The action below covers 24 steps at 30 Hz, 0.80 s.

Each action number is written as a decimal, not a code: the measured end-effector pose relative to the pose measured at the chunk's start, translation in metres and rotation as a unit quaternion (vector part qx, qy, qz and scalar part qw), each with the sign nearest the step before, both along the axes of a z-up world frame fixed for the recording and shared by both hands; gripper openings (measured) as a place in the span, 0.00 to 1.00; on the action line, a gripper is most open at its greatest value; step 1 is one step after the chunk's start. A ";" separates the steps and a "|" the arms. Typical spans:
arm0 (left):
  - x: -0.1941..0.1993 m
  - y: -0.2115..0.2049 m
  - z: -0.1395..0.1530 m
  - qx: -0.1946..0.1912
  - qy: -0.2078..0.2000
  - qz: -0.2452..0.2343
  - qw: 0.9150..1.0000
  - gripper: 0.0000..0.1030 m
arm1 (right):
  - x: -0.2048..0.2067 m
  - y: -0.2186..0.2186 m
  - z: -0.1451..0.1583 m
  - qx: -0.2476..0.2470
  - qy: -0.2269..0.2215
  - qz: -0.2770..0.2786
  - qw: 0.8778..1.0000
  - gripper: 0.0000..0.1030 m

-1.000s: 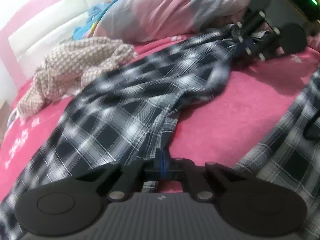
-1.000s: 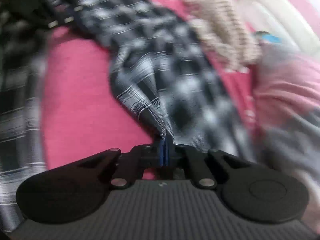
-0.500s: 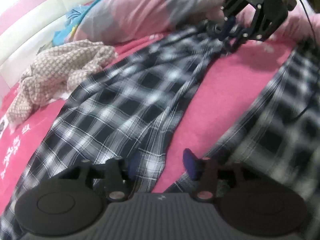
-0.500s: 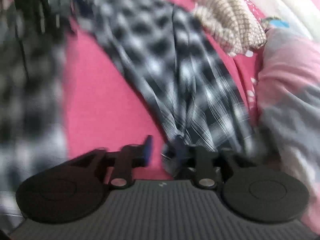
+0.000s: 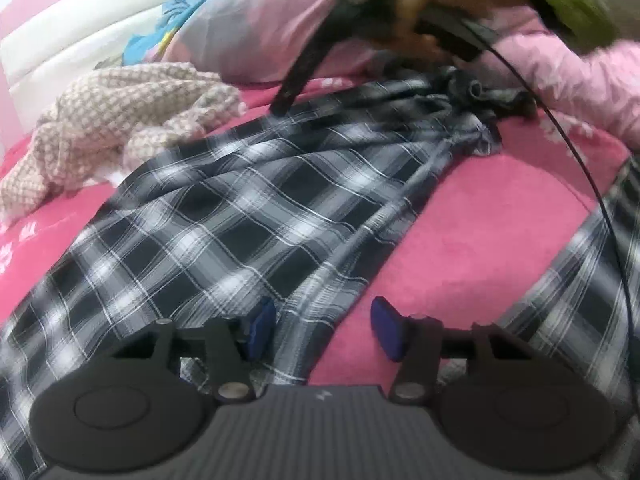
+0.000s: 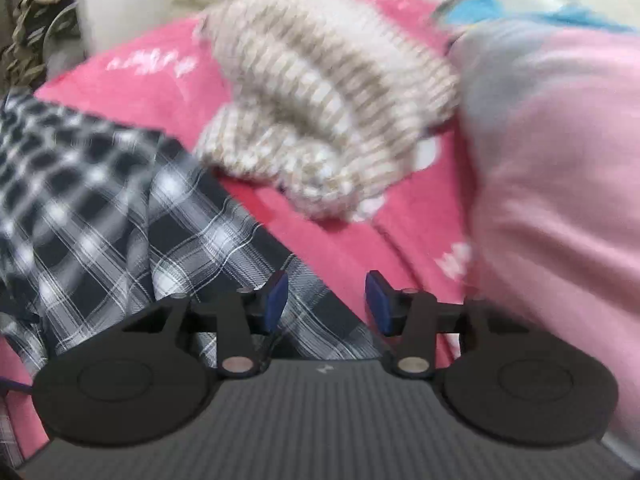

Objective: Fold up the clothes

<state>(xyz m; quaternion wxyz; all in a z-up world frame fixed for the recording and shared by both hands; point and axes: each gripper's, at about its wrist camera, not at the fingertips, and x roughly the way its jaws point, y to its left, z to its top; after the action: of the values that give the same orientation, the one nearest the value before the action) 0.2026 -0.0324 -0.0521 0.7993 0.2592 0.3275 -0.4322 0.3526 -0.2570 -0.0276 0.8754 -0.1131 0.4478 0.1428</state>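
Pink bed [image 5: 480, 216]: plaid trousers [image 5: 240, 216] newly released.

Pink pillow [image 6: 560, 184] rests on red blanket [image 5: 480, 220].

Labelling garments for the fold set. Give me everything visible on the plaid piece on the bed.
The plaid garment is thin woven cloth in black, grey and white checks. It lies spread in a long strip across the pink bedcover, wrinkled, its far end bunched near the pillow. A beige knit lies beside it at one edge. Both tools, left and right, hang open over it, gripping nothing. More plaid shows at the right edge.
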 end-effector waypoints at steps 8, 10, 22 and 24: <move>0.005 0.006 -0.002 -0.014 0.019 0.009 1.000 0.53 | 0.007 0.018 -0.019 -0.084 0.003 0.060 0.995 0.01; 0.003 0.005 -0.001 -0.008 0.012 0.005 1.000 0.53 | 0.008 0.019 -0.015 -0.113 -0.032 0.044 0.992 0.01; -0.002 0.004 -0.001 0.009 0.009 -0.003 1.000 0.53 | 0.039 0.029 -0.063 -0.216 -0.086 0.011 0.973 0.08; -0.004 0.004 -0.001 0.009 0.008 -0.002 1.000 0.53 | 0.037 0.024 -0.056 -0.195 -0.089 -0.011 0.977 0.16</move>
<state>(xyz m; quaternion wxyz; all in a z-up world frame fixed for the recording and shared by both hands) 0.1990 -0.0281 -0.0536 0.7935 0.2635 0.3375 -0.4325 0.3900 -0.2332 -0.0832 0.8741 -0.2895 0.3887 0.0326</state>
